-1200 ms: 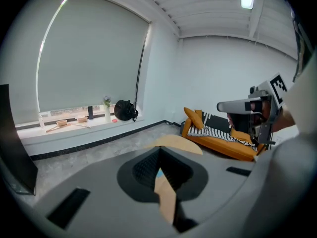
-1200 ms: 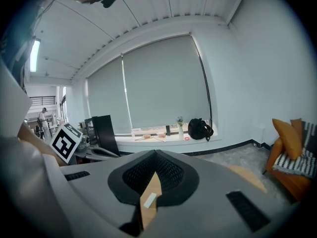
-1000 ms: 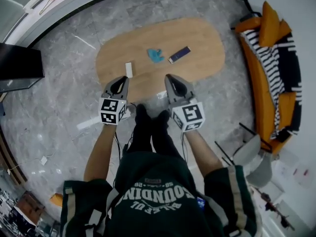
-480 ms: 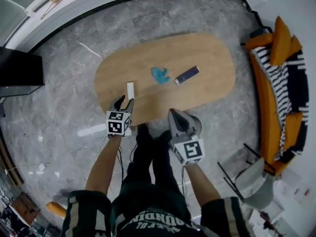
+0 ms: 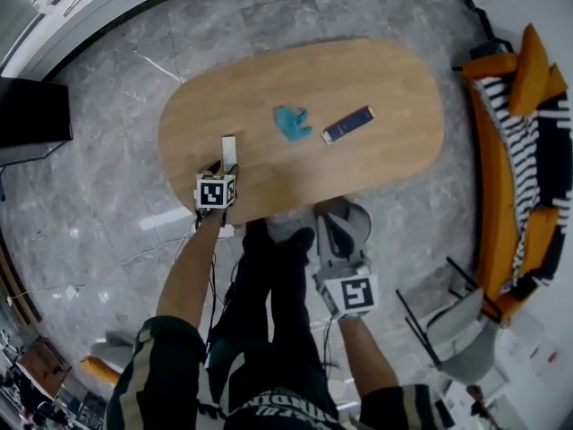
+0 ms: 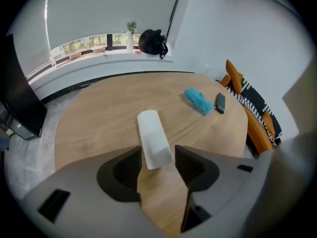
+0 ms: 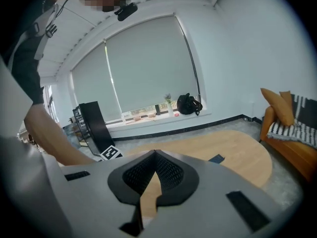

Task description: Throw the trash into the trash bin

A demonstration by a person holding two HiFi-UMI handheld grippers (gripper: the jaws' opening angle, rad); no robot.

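The left gripper (image 6: 157, 157), jaws just spread and standing apart, straddles the near end of a white paper strip (image 6: 150, 130) lying at the left of the oval wooden table (image 5: 385, 79), apparently lined up to pinch it. The right gripper (image 7: 154, 155) hangs closed and empty below the table's lower edge, likely waiting. A blue crumpled scrap (image 5: 292, 122) and a dark packet (image 5: 347, 124) lie mid-table, and no trash bin shows.

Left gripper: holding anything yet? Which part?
Nothing held. The left gripper's jaws have just been opening; the white strip's near end lies between them on the table, not clamped.
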